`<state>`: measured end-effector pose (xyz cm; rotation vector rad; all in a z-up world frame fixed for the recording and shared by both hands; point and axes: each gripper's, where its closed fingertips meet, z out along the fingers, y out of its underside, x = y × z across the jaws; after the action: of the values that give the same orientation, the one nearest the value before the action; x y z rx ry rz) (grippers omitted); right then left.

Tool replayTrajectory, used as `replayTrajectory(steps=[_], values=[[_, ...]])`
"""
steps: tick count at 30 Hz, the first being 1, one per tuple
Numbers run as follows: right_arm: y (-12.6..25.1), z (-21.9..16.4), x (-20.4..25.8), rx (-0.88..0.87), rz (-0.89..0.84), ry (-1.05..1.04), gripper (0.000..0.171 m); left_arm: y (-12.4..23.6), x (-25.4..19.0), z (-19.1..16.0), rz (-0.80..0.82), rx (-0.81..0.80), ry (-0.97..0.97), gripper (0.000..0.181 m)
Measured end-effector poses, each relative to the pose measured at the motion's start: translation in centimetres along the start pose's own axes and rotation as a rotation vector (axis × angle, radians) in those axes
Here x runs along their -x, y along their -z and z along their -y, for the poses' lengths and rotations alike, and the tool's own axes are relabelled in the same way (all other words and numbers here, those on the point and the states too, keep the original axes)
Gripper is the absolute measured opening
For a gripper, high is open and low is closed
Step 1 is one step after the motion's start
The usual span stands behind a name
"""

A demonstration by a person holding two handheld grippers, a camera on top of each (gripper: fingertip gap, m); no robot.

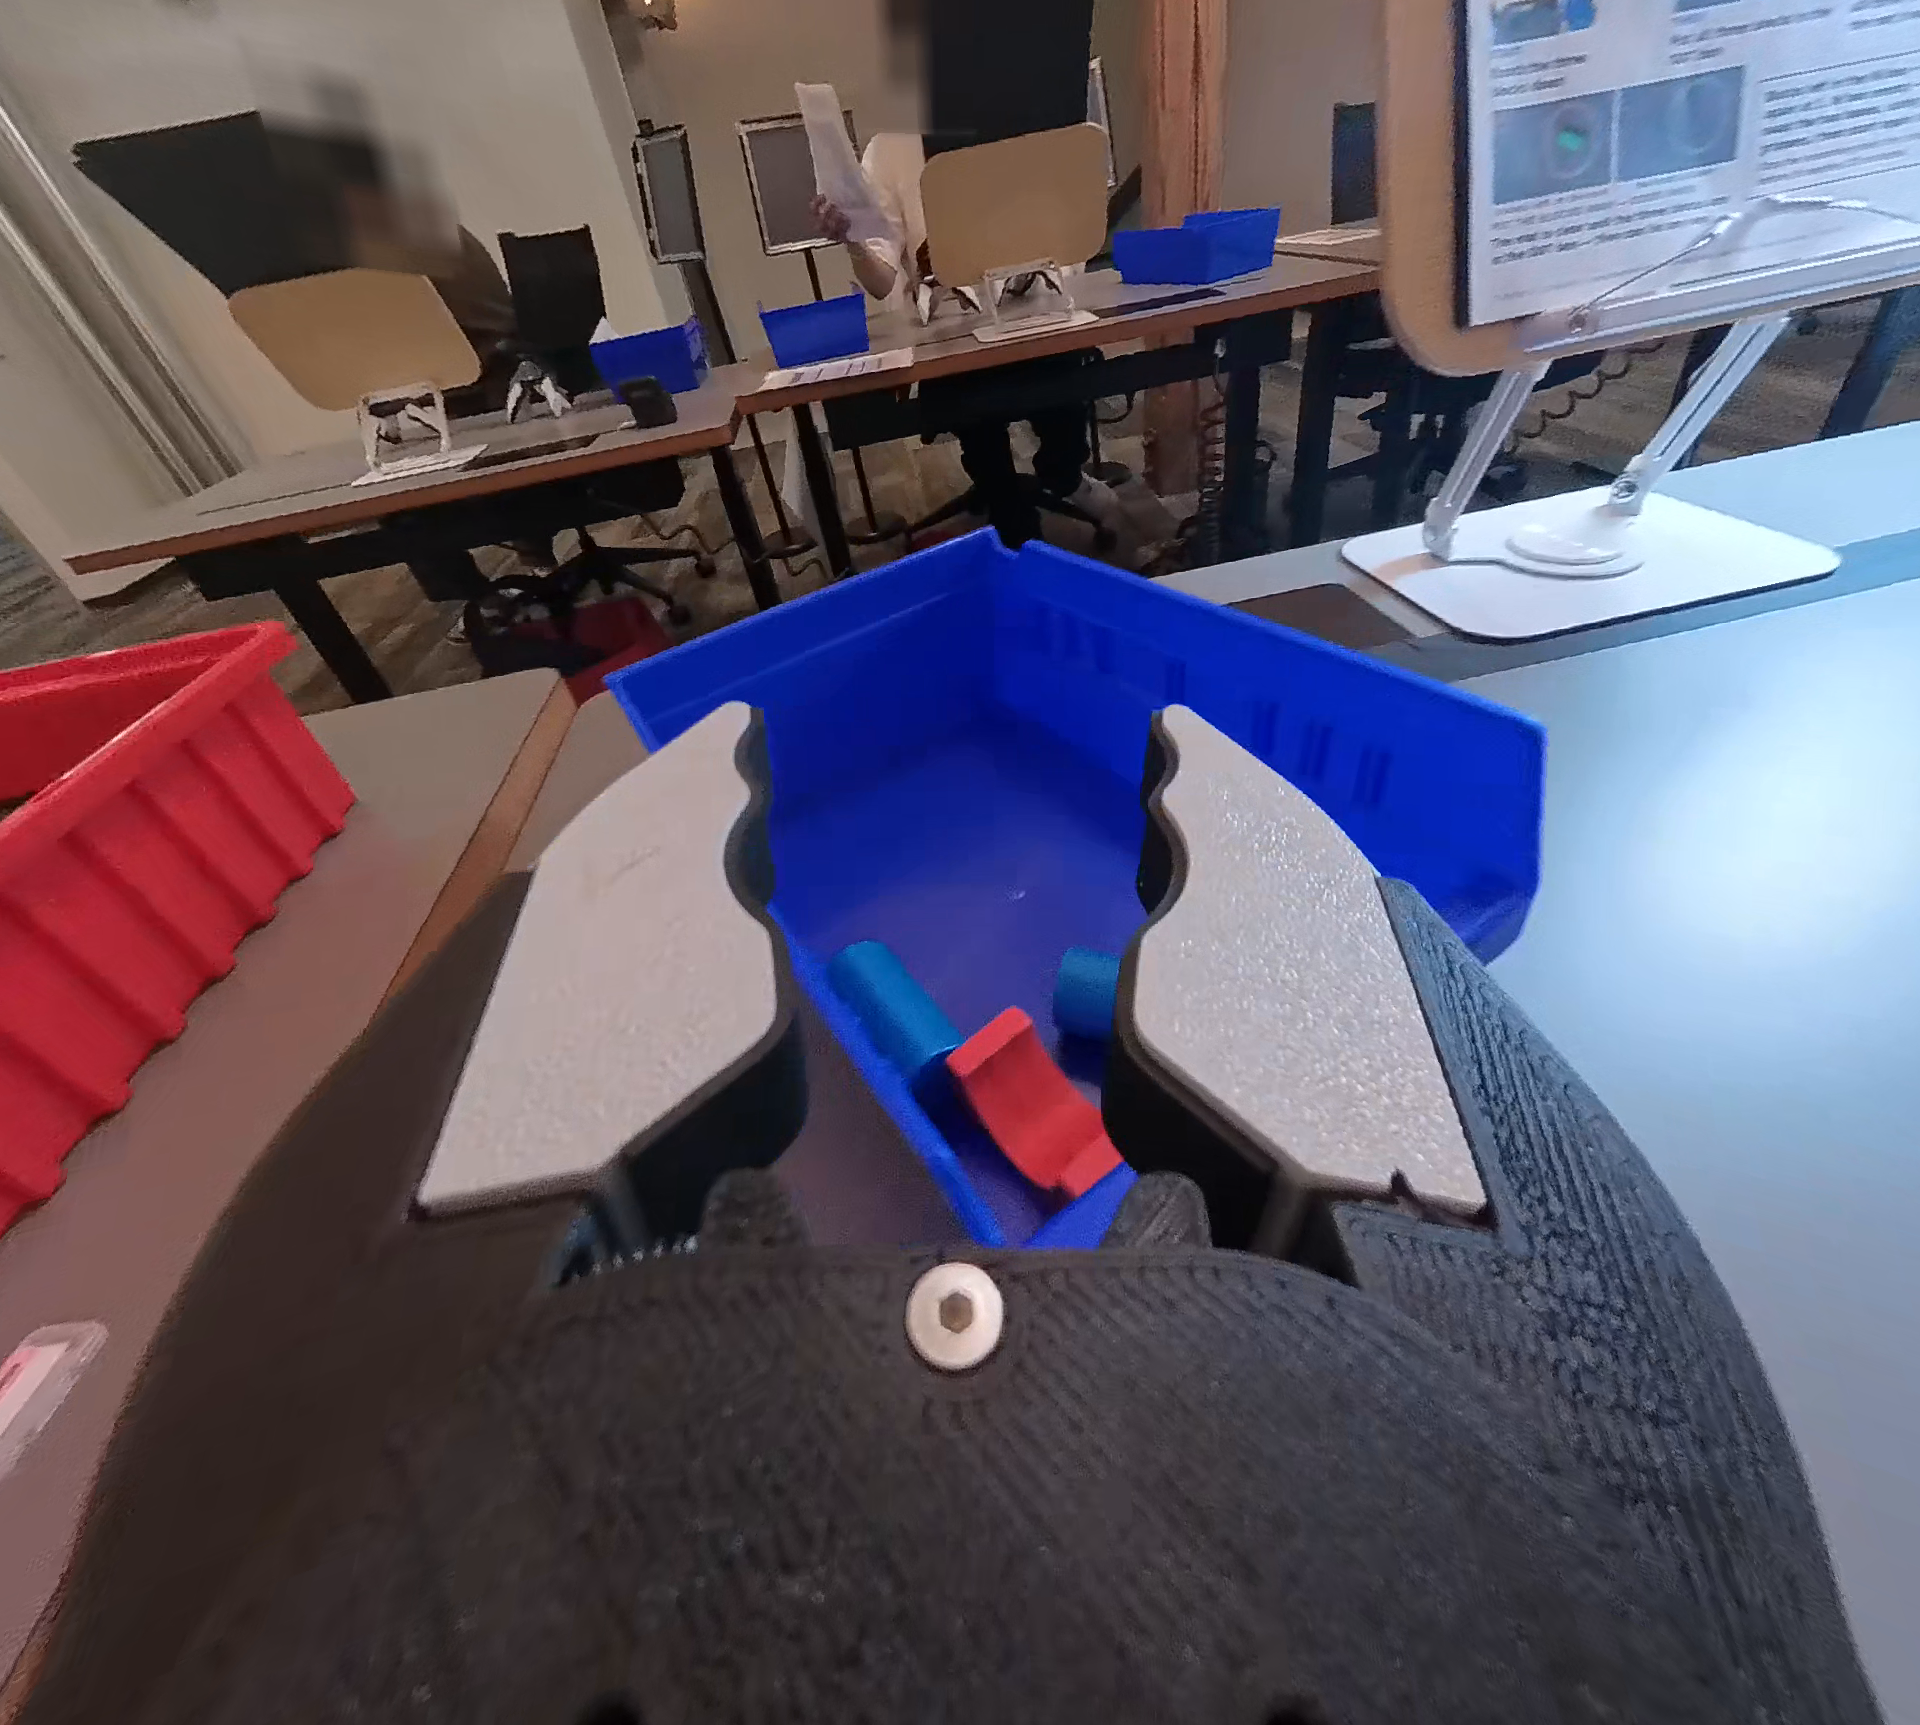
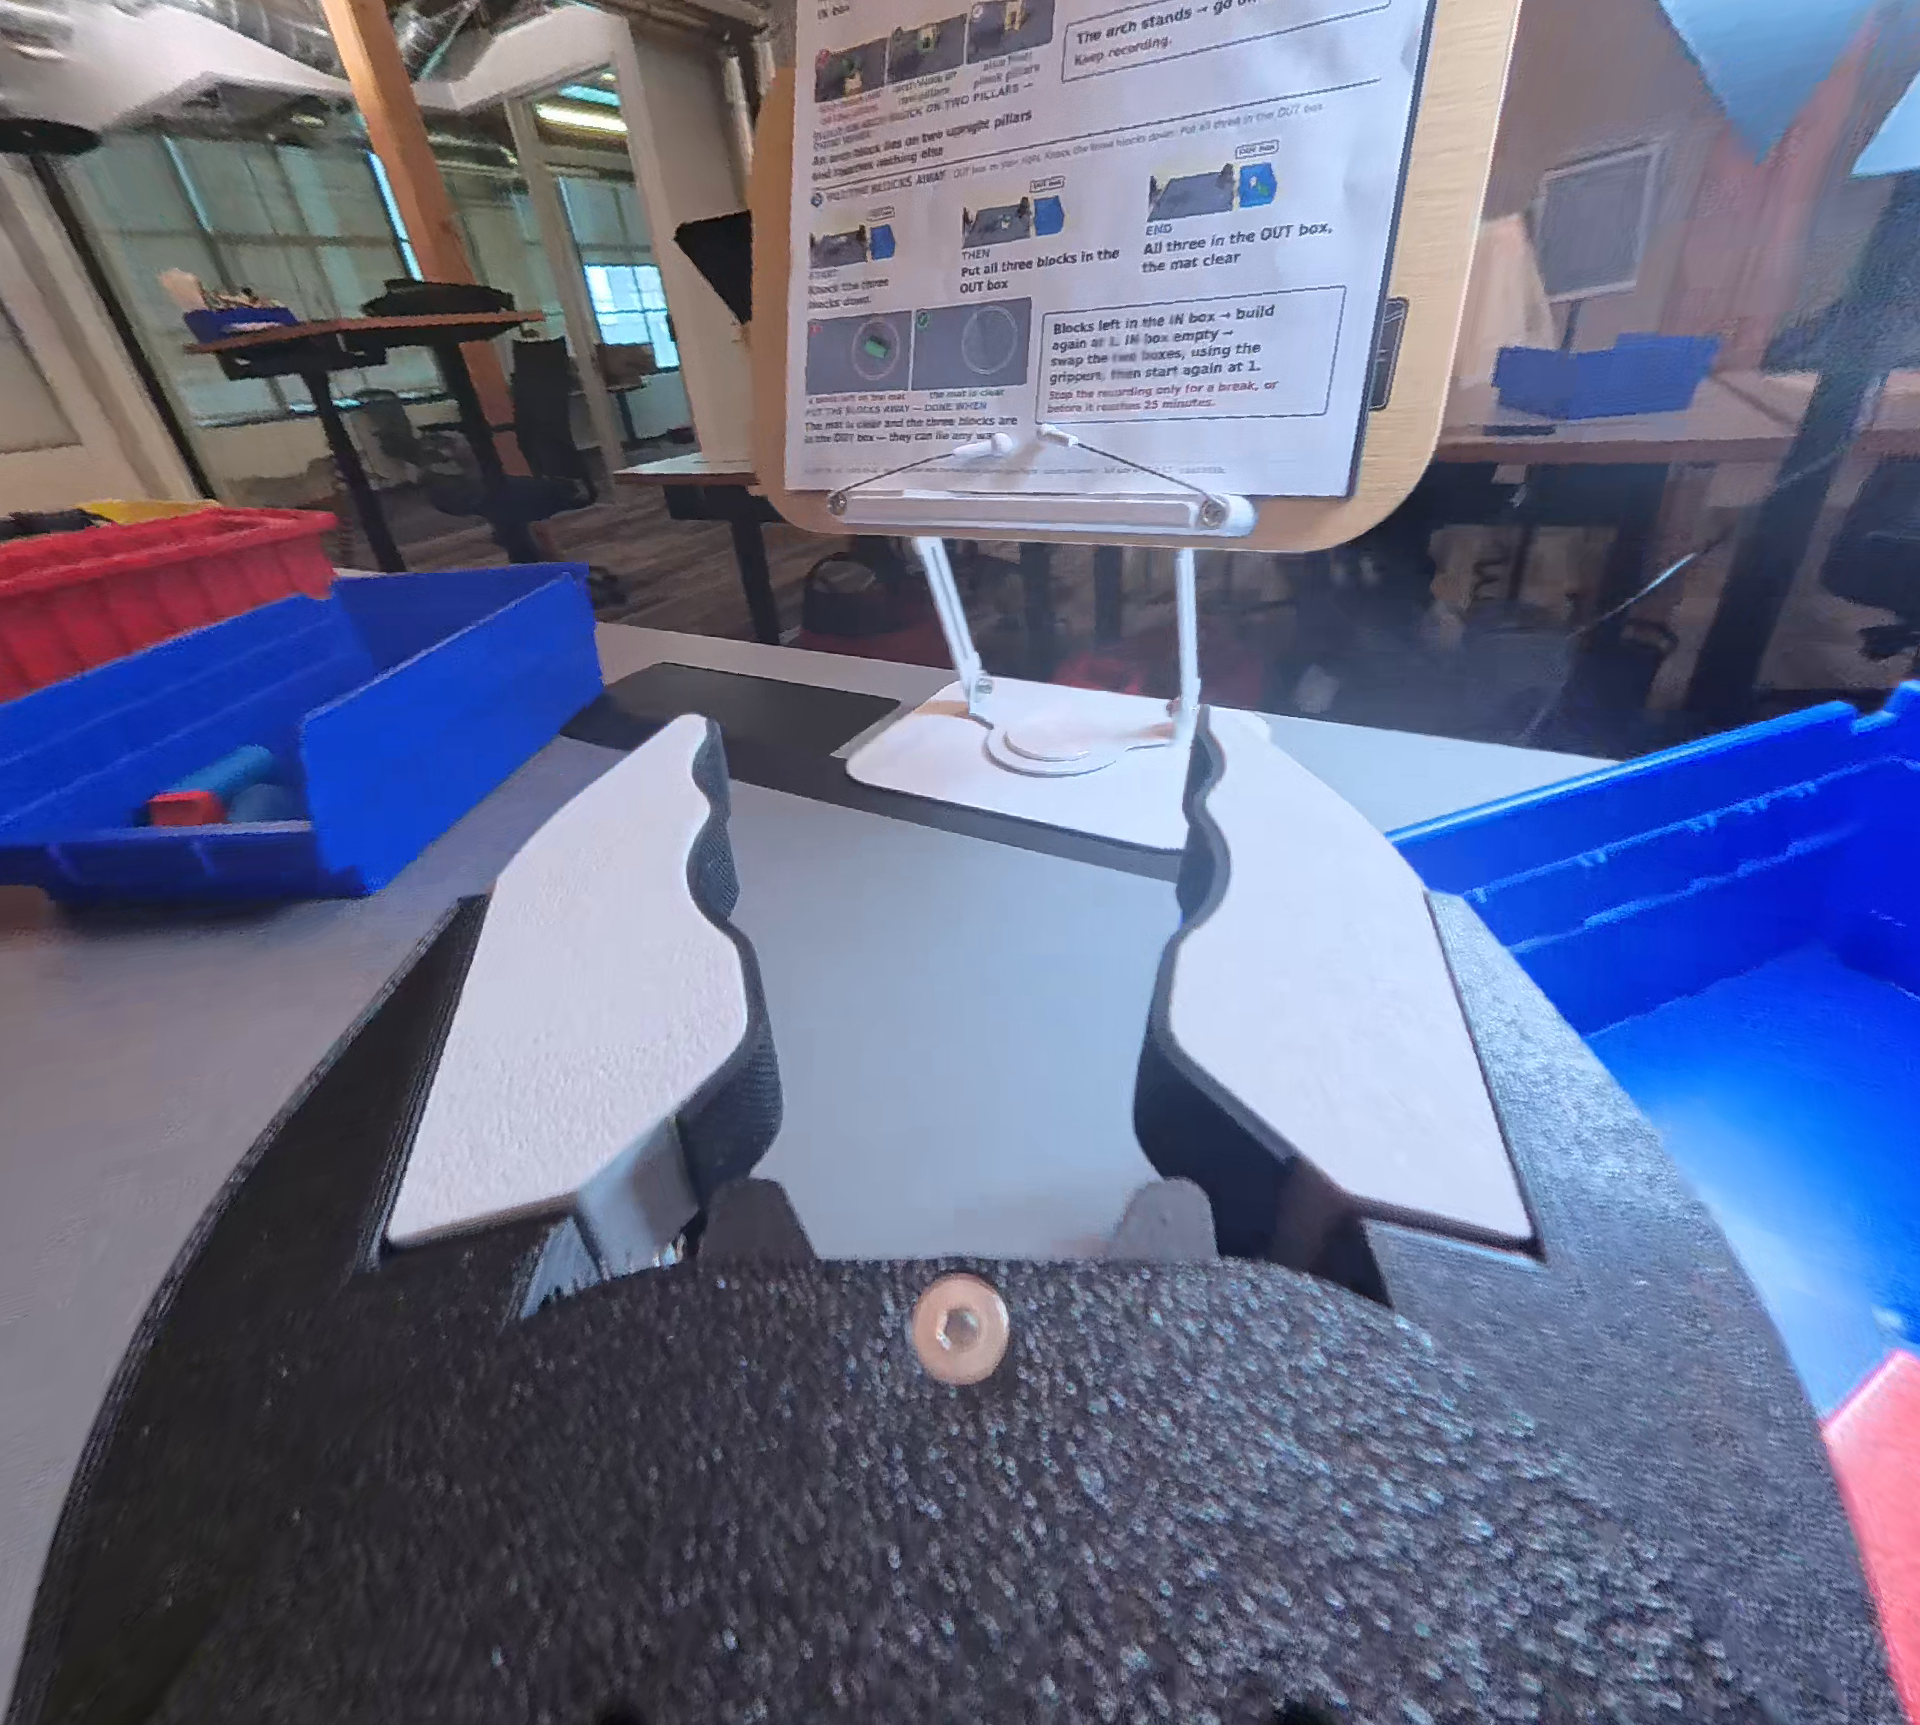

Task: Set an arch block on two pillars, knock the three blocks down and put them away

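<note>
Left gripper (image 1: 951, 802) hung over the near end of a blue bin (image 1: 1278, 688), fingers spread wide, nothing between them. Right gripper (image 2: 951, 844) was likewise released and empty, held over bare grey table (image 2: 208, 1052).

Surroundings: a document stand (image 2: 1039, 740) with a printed instruction sheet (image 2: 1112, 148) stood on the table straight ahead of the right gripper, white base partly on a dark mat (image 2: 727, 709). Nothing stood between the right fingers and that stand. In the left wrist view the same stand (image 1: 1590, 563) sat to the right, beyond the bin. A red ribbed crate (image 1: 156, 865) was just left of the blue bin, on a neighbouring tabletop. Other desks with more blue bins and board stands filled the background; a seated person (image 1: 894, 221) held up some paper there.

Containers: the blue bin under the left gripper held all three blocks at its near end. One blue cylinder (image 1: 894, 1005) lay on its side along the left wall, a second blue cylinder (image 1: 1086, 989) lay partly hidden behind the right finger, and the red arch block (image 1: 1023, 1104) lay tilted between them, resting against the first cylinder. Rest of the bin floor was bare.

Right wrist view showed that bin (image 2: 447, 719) off to the left with the blocks in it. A second blue bin (image 2: 1714, 948) sat close on the right; a red piece (image 2: 1881, 1519) showed at the frame's lower right edge, can't tell what it was.
</note>
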<state>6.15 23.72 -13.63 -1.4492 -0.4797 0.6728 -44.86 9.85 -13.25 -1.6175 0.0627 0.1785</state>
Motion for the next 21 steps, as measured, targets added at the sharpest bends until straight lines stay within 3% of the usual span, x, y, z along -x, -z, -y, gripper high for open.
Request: replayTrajectory(steps=[6,11,15,21], values=[[-0.7,-4.2,-0.9,0.053,-0.122,0.288,0.084,0.2,1.4,-2.6,0.027,0.012,0.019,0.067],[0.2,-2.8,0.3,0.015,-0.078,0.185,0.084,-0.8,0.2,-2.3,0.005,0.030,-0.054,0.067],[1.6,-1.1,1.6,0.025,0.021,0.178,0.083,-1.0,-2.0,-2.7,-0.074,0.140,-0.076,0.063],[5.0,-1.0,-0.1,0.023,0.087,0.020,0.083,-3.5,-1.7,-2.9,-0.120,0.352,-0.164,0.063]])
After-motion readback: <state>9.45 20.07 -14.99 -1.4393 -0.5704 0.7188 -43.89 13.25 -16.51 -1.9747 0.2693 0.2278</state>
